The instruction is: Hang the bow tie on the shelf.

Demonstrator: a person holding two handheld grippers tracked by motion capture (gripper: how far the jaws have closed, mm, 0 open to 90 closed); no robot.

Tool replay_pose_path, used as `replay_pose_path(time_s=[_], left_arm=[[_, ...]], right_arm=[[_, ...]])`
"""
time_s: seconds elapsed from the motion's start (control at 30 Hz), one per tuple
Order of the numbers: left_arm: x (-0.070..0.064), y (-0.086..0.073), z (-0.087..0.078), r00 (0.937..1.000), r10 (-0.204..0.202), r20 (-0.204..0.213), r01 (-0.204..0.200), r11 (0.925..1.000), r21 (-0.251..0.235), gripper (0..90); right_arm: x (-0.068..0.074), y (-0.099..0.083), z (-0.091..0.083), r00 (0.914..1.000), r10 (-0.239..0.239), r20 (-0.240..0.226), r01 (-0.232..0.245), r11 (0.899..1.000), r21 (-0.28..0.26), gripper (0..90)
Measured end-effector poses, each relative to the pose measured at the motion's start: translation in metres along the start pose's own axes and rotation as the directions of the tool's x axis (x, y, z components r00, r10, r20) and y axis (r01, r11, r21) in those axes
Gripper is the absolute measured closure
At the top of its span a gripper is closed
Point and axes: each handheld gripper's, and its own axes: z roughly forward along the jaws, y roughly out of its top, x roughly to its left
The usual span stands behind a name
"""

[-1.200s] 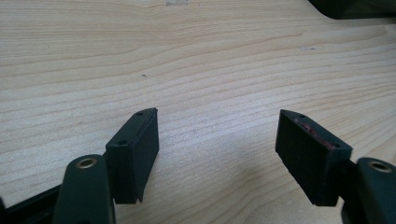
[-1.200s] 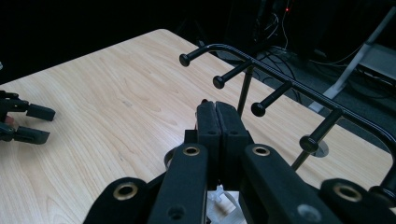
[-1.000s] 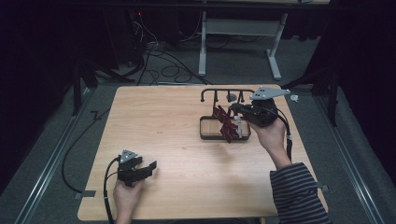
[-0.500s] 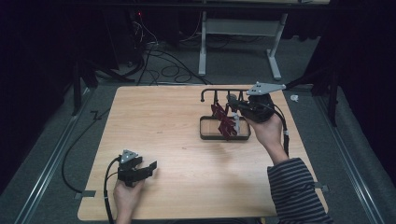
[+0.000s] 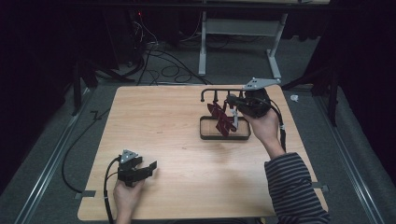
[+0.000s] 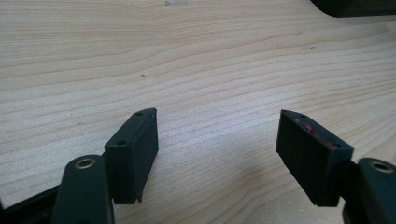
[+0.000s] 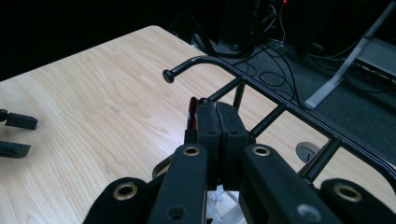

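Since 1 second ago, our right gripper [image 5: 235,106] has lifted away from the tray toward the rack's top bar, and the dark red items have risen with it; the left gripper [image 5: 148,169] has not budged. High view: the black rack [image 5: 224,91] stands at the table's [image 5: 154,126] far right, its bar running above a shallow dark tray [image 5: 204,136]. A cluster of dark red clips [image 5: 223,120] hangs between bar and tray, with the right gripper just at its upper edge. The left gripper rests on the table near the front left corner, well apart from the rack. Left gripper view: its 2 jaws stand wide over bare wood grain, holding nothing. Right gripper view: the jaws are pressed together on a thin red clip [image 7: 192,114] whose edge shows at their left, just below the rack's bar [image 7: 243,77], whose knobbed end [image 7: 168,76] points left. We judge the step in hand to be hanging this clip on the bar. To do it well we would keep the pinch firm, approach the bar squarely, avoid brushing the hanging cluster, and release only once the clip is seated. Whether the clip touches the bar yet we cannot tell.
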Motion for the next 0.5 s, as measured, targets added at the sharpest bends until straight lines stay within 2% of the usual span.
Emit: replay_pose_path(time_s=[0.5], left_arm=[[0.0001, -0.0001, -0.0001, 1.0000, -0.004, 0.002, 0.004, 1.0000, -0.001, 30.2]], right_arm=[[-0.0104, 0.0036, 0.0075, 0.9992, 0.026, 0.032, -0.026, 0.999, 0.020, 90.0]])
